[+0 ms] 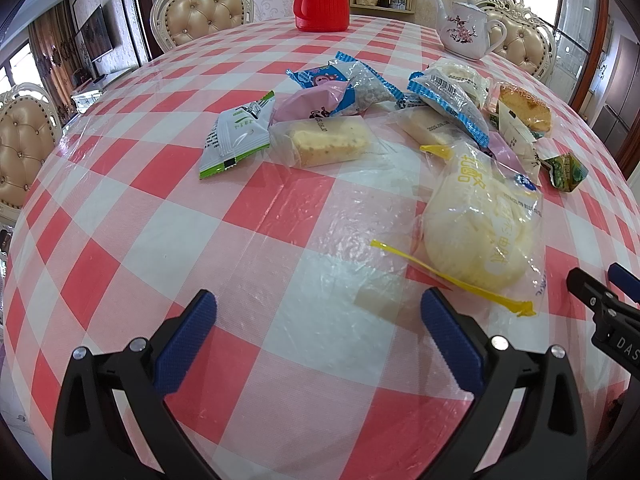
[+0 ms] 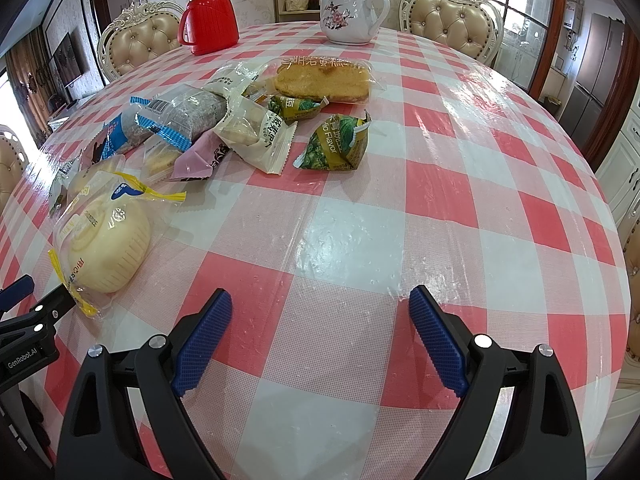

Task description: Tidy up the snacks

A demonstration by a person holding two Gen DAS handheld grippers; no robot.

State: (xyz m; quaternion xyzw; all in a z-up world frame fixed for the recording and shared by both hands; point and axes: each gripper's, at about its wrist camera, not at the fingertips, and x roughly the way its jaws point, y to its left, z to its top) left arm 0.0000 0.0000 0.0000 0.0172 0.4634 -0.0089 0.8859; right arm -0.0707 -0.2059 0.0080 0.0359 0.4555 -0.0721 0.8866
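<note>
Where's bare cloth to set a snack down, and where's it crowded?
Free: the right side of the table, right of the green packet; the near strip ahead of the open right gripper; the left side beyond the green-and-white packet. Crowded: the snack heap from the round bun back to the sponge cake.

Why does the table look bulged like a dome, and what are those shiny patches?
Left wrist view: the fisheye lens bends the checked tablecloth into a dome. Right wrist view: same bulge, and window light glares white off the plastic cover; both views stay sharp.
</note>
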